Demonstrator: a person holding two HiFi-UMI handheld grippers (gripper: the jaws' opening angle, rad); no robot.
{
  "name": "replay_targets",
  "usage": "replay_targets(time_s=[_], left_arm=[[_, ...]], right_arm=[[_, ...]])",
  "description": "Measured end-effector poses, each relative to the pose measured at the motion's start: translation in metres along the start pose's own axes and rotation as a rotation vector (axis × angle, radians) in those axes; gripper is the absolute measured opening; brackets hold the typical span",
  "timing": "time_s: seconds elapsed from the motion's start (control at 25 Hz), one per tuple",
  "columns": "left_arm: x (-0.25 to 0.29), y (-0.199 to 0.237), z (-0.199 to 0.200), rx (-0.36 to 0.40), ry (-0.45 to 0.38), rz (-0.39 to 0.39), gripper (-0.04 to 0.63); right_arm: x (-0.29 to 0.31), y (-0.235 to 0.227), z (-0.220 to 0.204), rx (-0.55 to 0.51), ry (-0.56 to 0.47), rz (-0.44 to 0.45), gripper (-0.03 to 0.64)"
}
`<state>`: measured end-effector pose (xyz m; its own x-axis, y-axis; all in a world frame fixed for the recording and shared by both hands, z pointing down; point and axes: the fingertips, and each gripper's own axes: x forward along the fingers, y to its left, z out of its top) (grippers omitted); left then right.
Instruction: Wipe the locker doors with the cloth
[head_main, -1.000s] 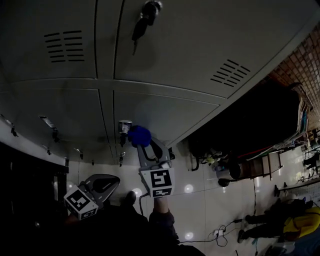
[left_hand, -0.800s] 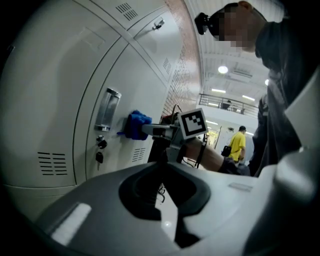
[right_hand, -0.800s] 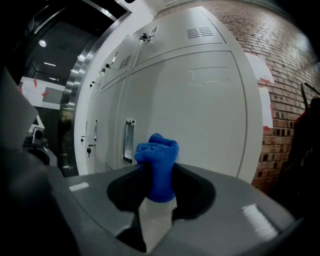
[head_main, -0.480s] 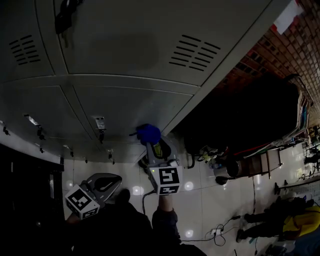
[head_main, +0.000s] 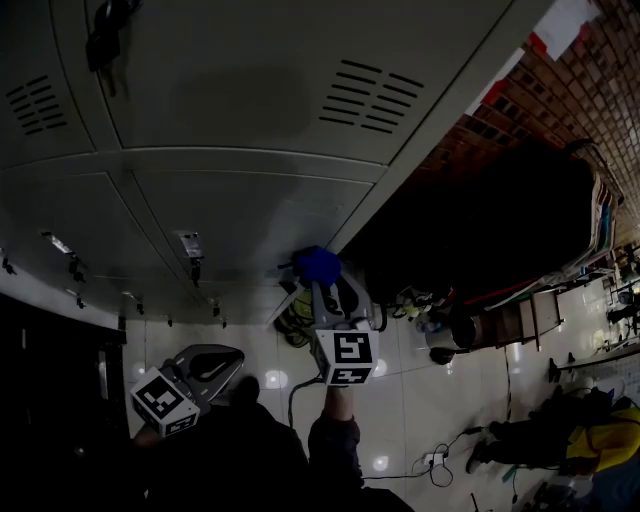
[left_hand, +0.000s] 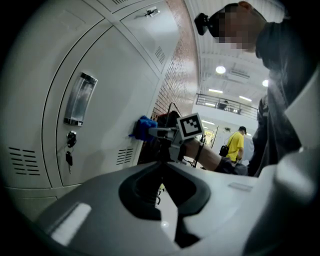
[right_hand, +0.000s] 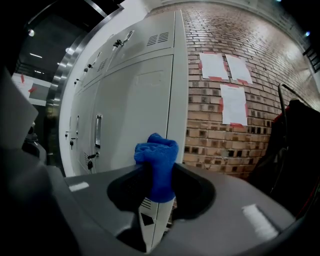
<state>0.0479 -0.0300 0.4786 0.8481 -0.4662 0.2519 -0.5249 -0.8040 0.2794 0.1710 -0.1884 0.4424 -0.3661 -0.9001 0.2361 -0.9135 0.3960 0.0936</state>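
Observation:
Grey locker doors fill the top of the head view. My right gripper is shut on a bunched blue cloth, held against the lower locker door by the bank's right edge. In the right gripper view the cloth sticks up from between the jaws of the right gripper, with the locker doors to its left. My left gripper hangs low at the left, away from the lockers. In the left gripper view its jaws meet with nothing between them, and the cloth shows ahead.
A brick wall with taped paper sheets adjoins the lockers on the right. Dark bags on a rack stand beside it. Keys hang from a lock under a door handle. Cables lie on the tiled floor.
My right gripper has carried the cloth rightward across the lower locker door to the bank's right edge. The left gripper has stayed where it was.

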Motion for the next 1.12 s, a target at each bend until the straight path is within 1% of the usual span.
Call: replay_targets(time_s=[0.12,0.28,0.44,0.88,1.0,1.12], left_arm=[[-0.006,0.003,0.000,0.002,0.002,-0.013,-0.003],[-0.023,0.005,-0.001,0.004,0.003,-0.028,-0.003],[-0.048,0.012,-0.003,0.008,0.005,-0.039,-0.003],[-0.124,0.054,-0.018,0.004,0.035,-0.039,-0.003],[-0.135,0.060,-0.021,0.008,0.045,-0.041,-0.003],[-0.142,0.064,-0.023,0.007,0.050,-0.035,-0.003]], right_arm=[[-0.001,0.005,0.001,-0.002,0.010,-0.020,0.118],[-0.002,0.028,0.007,0.003,0.007,-0.005,0.118],[0.002,0.064,0.012,-0.001,0.008,0.019,0.118],[0.032,0.168,0.014,0.003,0.030,0.081,0.118],[0.037,0.183,0.011,0.005,0.037,0.088,0.118],[0.041,0.187,0.007,0.025,0.040,0.082,0.118]])
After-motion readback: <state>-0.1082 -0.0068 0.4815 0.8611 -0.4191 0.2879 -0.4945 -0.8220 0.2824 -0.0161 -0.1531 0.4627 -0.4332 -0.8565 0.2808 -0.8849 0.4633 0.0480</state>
